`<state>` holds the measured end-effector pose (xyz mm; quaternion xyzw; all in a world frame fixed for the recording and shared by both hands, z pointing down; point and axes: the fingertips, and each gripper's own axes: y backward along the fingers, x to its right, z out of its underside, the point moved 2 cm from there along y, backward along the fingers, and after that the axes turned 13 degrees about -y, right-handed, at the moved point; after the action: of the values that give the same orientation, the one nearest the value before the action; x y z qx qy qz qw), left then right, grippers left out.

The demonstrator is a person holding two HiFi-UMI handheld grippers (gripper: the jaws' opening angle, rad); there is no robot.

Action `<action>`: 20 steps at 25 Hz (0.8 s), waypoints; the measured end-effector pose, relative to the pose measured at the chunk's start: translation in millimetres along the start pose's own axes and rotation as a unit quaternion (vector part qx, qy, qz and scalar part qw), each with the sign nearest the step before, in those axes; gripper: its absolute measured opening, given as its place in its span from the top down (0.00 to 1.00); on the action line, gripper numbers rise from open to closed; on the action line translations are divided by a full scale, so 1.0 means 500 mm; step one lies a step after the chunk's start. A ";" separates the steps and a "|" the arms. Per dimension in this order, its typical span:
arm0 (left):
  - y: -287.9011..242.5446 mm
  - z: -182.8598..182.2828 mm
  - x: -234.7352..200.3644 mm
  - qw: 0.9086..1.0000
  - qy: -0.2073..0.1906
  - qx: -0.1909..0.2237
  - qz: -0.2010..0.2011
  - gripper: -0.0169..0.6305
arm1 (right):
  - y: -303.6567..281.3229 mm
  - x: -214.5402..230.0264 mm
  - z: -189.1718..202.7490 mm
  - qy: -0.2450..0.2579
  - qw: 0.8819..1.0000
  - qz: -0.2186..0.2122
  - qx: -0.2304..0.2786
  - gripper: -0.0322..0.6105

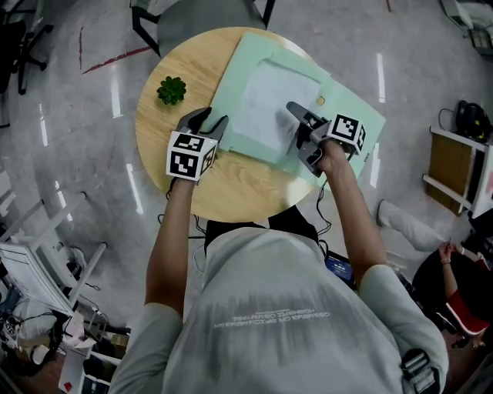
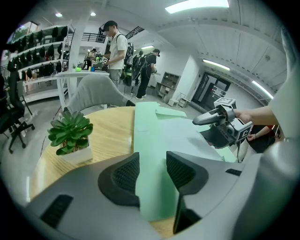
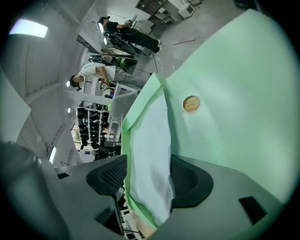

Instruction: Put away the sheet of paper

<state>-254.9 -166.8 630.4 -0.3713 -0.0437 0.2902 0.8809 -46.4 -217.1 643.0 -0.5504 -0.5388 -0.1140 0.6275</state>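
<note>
A pale green folder (image 1: 350, 108) lies flat on the round wooden table (image 1: 235, 185), and a white sheet of paper (image 1: 269, 104) rests on it under its raised far flap. My left gripper (image 1: 212, 121) stands at the folder's near left corner. Its jaws are apart, with the green edge (image 2: 154, 136) running between them (image 2: 152, 171). My right gripper (image 1: 299, 127) hovers over the sheet's right edge, open. In the right gripper view the white sheet (image 3: 150, 140) and the folder's rim pass between the spread jaws (image 3: 150, 176); the pads do not press on them.
A small potted succulent (image 1: 171, 90) stands on the table left of the folder, close to my left gripper (image 2: 70, 133). The folder carries a round wooden button (image 3: 191, 104). A chair (image 1: 200, 11) sits beyond the table. People stand in the background (image 2: 115, 44).
</note>
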 end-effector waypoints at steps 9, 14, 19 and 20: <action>0.000 -0.002 -0.004 1.000 0.001 0.010 -0.006 0.67 | 0.066 0.069 -0.017 -0.003 0.998 0.043 0.042 0.59; 0.005 -0.001 0.012 1.000 -0.002 -0.005 -0.004 0.67 | 0.054 0.080 -0.003 0.008 0.997 0.057 0.051 0.75; 0.058 -0.033 0.011 0.998 0.002 0.025 -0.060 0.67 | 0.031 0.032 0.017 0.060 0.997 0.044 0.020 0.74; 0.077 -0.035 0.017 0.997 0.007 0.031 -0.071 0.67 | 0.043 0.019 0.020 0.088 0.995 0.046 0.017 0.74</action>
<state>-261.1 -151.8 590.4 -0.3420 -0.0548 0.2255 0.9106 -32.3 -196.8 636.6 -0.5517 -0.4576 -0.1239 0.6862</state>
